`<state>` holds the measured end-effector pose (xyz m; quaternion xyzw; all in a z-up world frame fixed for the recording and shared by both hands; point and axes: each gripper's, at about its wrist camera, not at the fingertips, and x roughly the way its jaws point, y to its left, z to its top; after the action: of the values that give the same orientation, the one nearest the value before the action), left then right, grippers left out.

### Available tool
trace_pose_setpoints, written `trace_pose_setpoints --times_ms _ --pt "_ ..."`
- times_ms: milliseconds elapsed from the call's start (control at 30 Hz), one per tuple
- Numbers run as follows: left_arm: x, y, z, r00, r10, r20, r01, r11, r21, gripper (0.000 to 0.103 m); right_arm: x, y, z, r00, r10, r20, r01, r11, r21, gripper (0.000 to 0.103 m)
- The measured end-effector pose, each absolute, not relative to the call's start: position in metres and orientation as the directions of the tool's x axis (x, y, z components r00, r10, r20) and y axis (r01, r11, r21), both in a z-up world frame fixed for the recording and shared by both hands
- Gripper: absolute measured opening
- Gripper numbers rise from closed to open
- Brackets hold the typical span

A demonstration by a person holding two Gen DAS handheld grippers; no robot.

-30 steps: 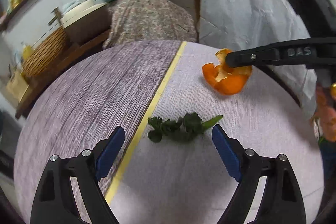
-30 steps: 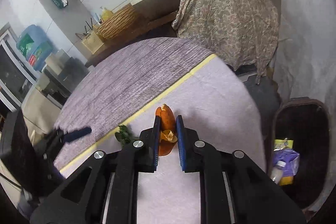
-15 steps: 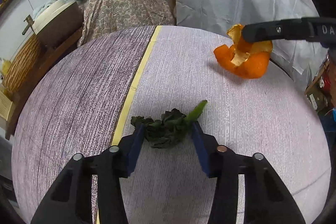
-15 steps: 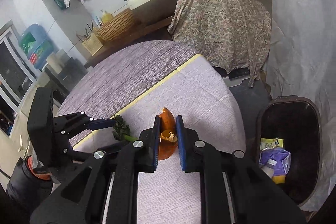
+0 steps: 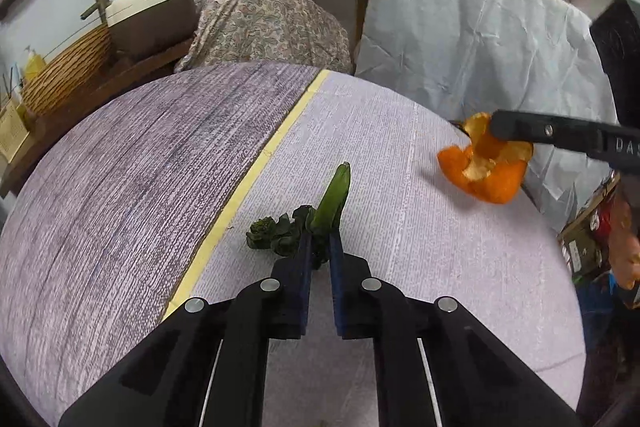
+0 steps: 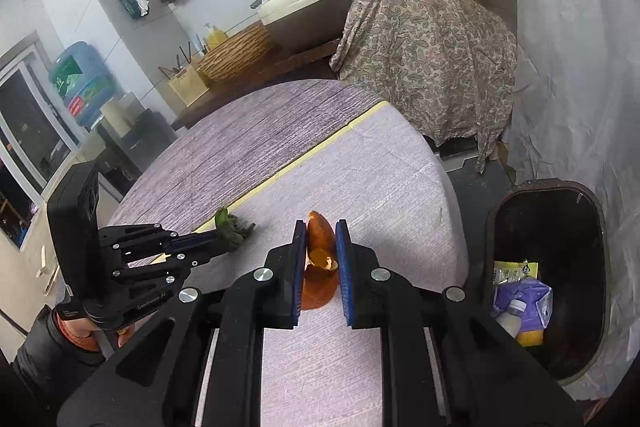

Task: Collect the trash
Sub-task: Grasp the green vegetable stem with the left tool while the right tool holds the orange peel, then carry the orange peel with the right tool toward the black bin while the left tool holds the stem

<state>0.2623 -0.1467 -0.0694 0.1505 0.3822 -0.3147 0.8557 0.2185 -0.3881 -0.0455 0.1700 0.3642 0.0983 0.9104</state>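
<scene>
My left gripper (image 5: 320, 247) is closing its fingers on the wilted green vegetable scrap (image 5: 296, 231), which lies between them on the tabletop (image 5: 440, 267) just beside the yellow stripe (image 5: 248, 187); the pale stem pokes out past the tips. My right gripper (image 6: 320, 259) has its fingers narrow, clamped on the orange peel (image 6: 318, 259), near the tabletop's edge. Beyond that edge stands the black trash bin (image 6: 548, 227), with wrappers and a small bottle inside.

Right hand-held gripper (image 5: 500, 126): white "DAS" on its finger arm, rest cut off. Left hand-held gripper (image 6: 218, 241): faint "GenRobot.AI" on the body behind its fingers. Bottle and jug labels too blurred.
</scene>
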Motion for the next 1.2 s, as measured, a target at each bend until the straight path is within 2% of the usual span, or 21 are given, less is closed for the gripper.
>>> trace_pose_setpoints --times_ms 167,200,533,600,700,800,933,1033,1200 --pt "0.256 -0.139 -0.054 0.526 -0.459 -0.716 0.611 0.790 -0.058 0.008 0.203 -0.388 -0.039 0.729 0.308 -0.611 -0.076 0.924 0.375 0.016" --pt "0.253 -0.138 -0.050 0.527 -0.468 -0.709 0.613 0.787 -0.064 0.003 0.199 -0.389 -0.038 0.731 0.310 -0.608 -0.079 0.923 0.376 0.016" --pt "0.216 -0.135 -0.016 0.540 -0.552 -0.636 0.645 0.757 -0.110 0.003 0.163 -0.392 -0.028 0.745 0.305 -0.594 -0.097 0.929 0.356 0.016" --pt "0.216 -0.131 -0.016 0.537 -0.556 -0.634 0.646 0.755 -0.115 0.003 0.156 -0.394 -0.026 0.749 0.302 -0.590 -0.100 0.932 0.349 0.016" --pt "0.218 -0.132 -0.021 0.566 -0.513 -0.645 0.637 0.769 -0.052 0.003 0.149 -0.398 -0.022 0.755 0.299 -0.583 -0.100 0.932 0.348 0.014" --pt "0.221 -0.134 -0.025 0.543 -0.527 -0.654 0.639 0.765 -0.086 0.002 0.143 -0.402 -0.019 0.764 0.301 -0.571 -0.102 0.929 0.355 0.013" --pt "0.212 -0.140 -0.019 0.554 -0.533 -0.640 0.648 0.759 -0.071 0.002 0.140 -0.402 -0.018 0.762 0.297 -0.576 -0.107 0.934 0.339 0.013" --pt "0.209 -0.142 -0.022 0.568 -0.516 -0.641 0.640 0.767 -0.050 0.002 0.142 -0.407 -0.028 0.758 0.287 -0.586 -0.090 0.935 0.342 0.014" --pt "0.211 -0.142 -0.028 0.550 -0.523 -0.651 0.634 0.769 -0.082 0.002 0.138 -0.421 -0.046 0.753 0.267 -0.601 -0.037 0.930 0.367 0.014"
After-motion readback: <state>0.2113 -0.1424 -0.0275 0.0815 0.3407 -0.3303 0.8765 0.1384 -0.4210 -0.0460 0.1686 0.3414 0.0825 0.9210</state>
